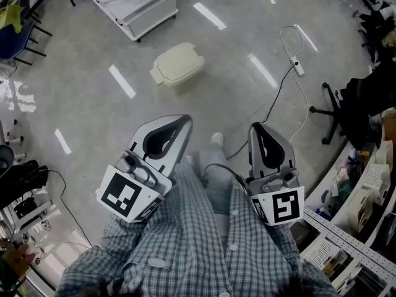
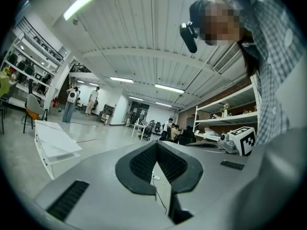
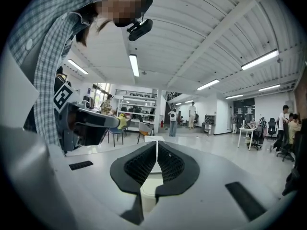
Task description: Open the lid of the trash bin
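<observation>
I see the trash bin [image 1: 178, 65] on the floor [image 1: 93, 122], well apart from both claws, its lid [image 1: 183, 57] down. My left claw [image 1: 185, 120] is pressed together, holding nothing. My right claw [image 1: 255, 127] is pressed together too, and empty. Both are near my checked shirt [image 1: 198, 246].

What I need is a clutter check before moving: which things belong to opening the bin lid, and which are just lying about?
Job: trash bin, lid shut; left gripper, right gripper, both shut, empty.
Lying about: power strip, office chair, white rack.
</observation>
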Motion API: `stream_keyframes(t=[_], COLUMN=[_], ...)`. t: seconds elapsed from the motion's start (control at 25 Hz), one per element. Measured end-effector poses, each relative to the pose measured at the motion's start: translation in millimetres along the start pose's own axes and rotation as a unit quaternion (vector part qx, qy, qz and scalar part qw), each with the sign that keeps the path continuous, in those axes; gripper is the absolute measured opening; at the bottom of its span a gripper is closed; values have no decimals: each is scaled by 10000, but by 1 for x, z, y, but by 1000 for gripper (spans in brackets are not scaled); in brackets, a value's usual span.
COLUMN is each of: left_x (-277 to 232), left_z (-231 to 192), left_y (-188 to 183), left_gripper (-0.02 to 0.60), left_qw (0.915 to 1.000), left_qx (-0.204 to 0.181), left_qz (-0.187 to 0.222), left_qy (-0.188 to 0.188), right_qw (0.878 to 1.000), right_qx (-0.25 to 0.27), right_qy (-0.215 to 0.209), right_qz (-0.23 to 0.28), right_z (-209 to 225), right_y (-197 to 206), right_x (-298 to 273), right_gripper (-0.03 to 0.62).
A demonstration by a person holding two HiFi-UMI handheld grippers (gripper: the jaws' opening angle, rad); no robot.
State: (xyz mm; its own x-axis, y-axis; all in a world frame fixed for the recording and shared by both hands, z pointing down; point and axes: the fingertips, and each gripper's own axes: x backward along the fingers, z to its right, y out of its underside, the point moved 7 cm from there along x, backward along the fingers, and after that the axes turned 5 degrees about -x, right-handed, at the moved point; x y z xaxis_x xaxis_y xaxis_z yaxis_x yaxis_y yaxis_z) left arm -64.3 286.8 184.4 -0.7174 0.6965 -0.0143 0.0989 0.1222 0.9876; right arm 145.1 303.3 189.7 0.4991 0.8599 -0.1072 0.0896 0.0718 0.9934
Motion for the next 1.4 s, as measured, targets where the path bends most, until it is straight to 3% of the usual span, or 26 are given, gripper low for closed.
stream_keyframes(t=[0.96, 1.12, 1.4], left_x=[-129, -151, -168], left_z=[-2, 10, 15], left_y=[-12, -16, -13], left_gripper=[5, 5, 5], left_qw=[9973, 9967, 9961], left_qx=[-53, -262, -133], left_qz=[41, 25, 26], left_qy=[-736, -768, -872], right_qw=[9970, 9965, 9965], right_qx=[-112, -75, -116], right_qy=[-768, -831, -824], right_qz=[-36, -58, -24], right_z=[136, 161, 187], right_y=[-3, -2, 4], right_x=[-62, -61, -60], right_gripper=[23, 23, 23])
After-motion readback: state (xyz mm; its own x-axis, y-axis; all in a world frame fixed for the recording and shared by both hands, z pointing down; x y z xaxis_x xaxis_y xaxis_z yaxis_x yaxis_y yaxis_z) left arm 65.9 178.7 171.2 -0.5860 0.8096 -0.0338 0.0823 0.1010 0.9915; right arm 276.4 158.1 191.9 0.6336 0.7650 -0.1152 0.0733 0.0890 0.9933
